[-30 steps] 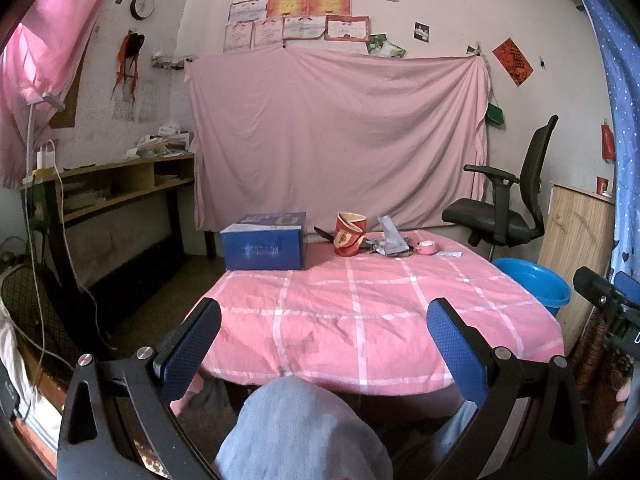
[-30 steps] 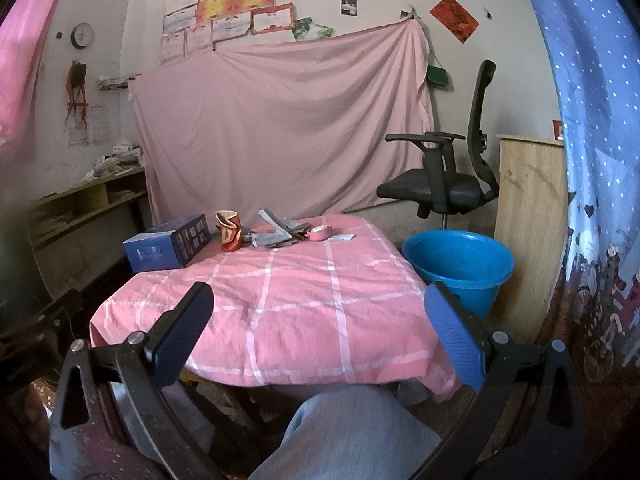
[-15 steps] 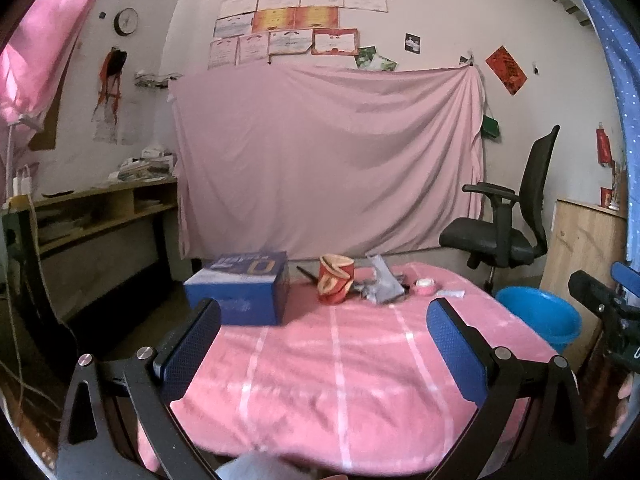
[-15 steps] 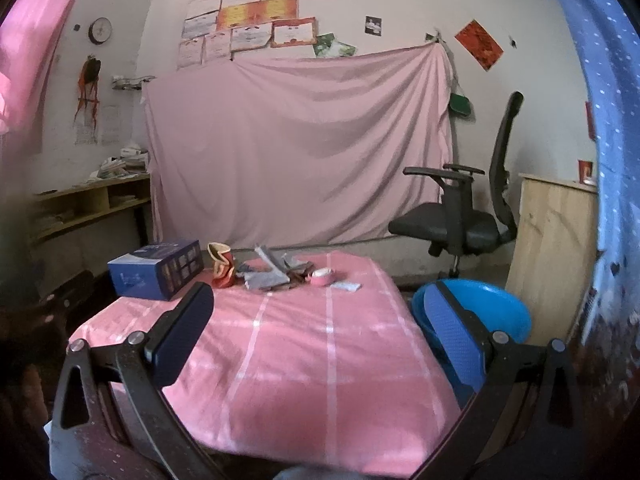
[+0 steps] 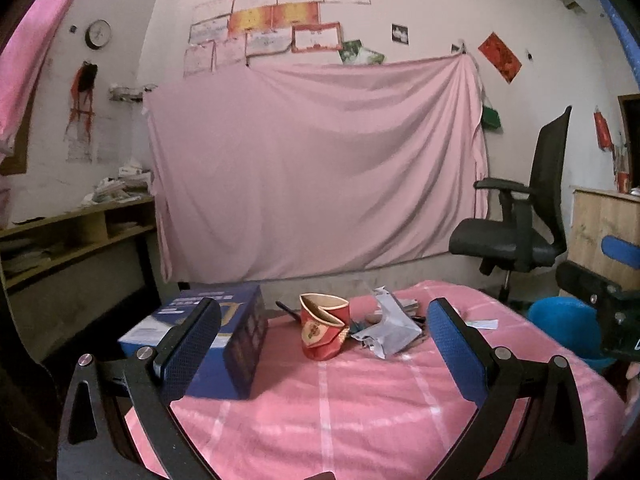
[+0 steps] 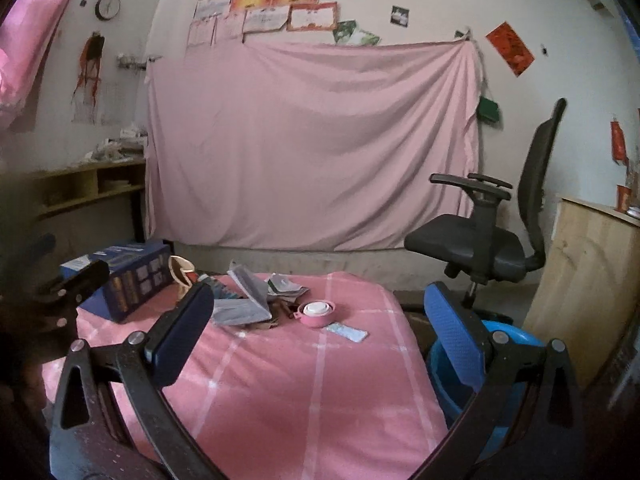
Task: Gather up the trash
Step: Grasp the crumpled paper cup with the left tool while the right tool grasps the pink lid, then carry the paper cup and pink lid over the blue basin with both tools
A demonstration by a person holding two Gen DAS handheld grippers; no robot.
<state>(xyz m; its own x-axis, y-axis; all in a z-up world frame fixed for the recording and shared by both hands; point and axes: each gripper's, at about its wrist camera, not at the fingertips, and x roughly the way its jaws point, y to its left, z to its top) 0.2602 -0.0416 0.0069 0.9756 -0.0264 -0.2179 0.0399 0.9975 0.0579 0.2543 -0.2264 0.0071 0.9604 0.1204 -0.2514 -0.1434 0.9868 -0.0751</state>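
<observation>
A crushed red paper cup [image 5: 323, 332] stands on the pink checked tablecloth [image 5: 340, 408], with crumpled silver wrappers [image 5: 390, 330] beside it on the right. In the right wrist view the wrappers [image 6: 248, 300], a pink round lid [image 6: 316, 314] and a small pale packet [image 6: 347, 333] lie in the middle of the cloth. The cup [image 6: 182, 274] shows at the left there. My left gripper [image 5: 324, 344] is open and empty, just short of the cup. My right gripper [image 6: 316, 328] is open and empty, above the near half of the table.
A blue cardboard box [image 5: 224, 332] sits at the table's left. A blue plastic tub [image 6: 500, 364] stands on the floor off the table's right edge. A black office chair [image 6: 492, 232] is behind it, a wooden cabinet [image 6: 588, 292] at far right, shelves [image 5: 60, 240] at left.
Both grippers have moved forward over the table toward the trash pile, which now looks larger and closer. Both stayed open. The person's knee has dropped out of view.
</observation>
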